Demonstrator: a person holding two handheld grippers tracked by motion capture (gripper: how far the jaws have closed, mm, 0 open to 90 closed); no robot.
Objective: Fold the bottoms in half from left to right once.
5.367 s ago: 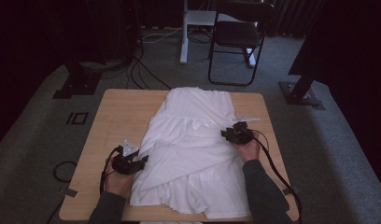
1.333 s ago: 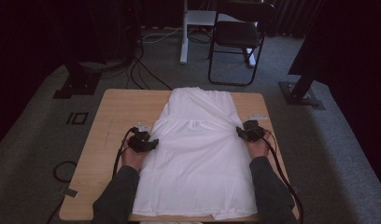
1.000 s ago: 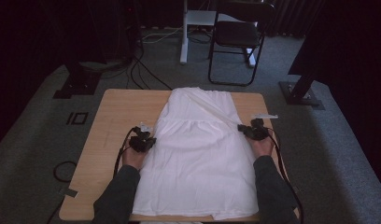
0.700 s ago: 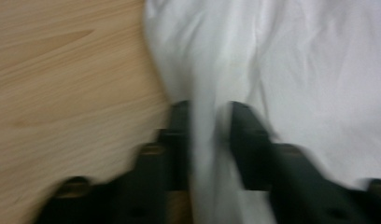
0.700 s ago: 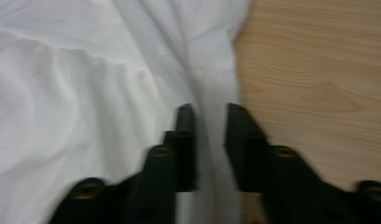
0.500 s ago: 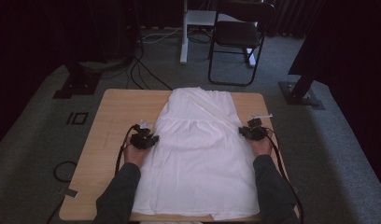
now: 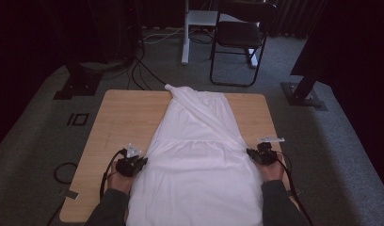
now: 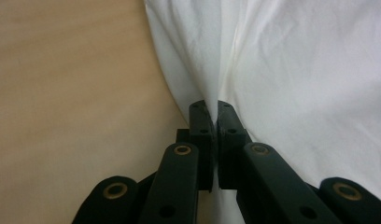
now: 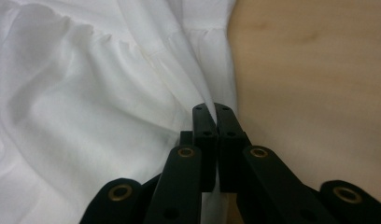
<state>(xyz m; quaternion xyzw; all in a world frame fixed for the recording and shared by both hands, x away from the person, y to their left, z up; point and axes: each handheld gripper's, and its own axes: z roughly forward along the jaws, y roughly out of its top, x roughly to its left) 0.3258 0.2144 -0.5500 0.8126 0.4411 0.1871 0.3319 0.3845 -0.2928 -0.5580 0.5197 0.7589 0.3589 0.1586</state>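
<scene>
At the near edge of the desk (image 7: pixel 110 122), the left hand-held gripper (image 7: pixel 142 162) is sitting at about seven o'clock, its jaws clamping a fold of the white garment (image 7: pixel 199 165) at its left edge. The right hand-held gripper (image 7: pixel 250 154) is sitting at about four o'clock, its jaws pinching the garment's right edge. The garment is lying spread down the desk's middle, narrowing toward twelve o'clock. Beyond the desk, a black chair (image 7: pixel 239 37) is standing on the carpet.
</scene>
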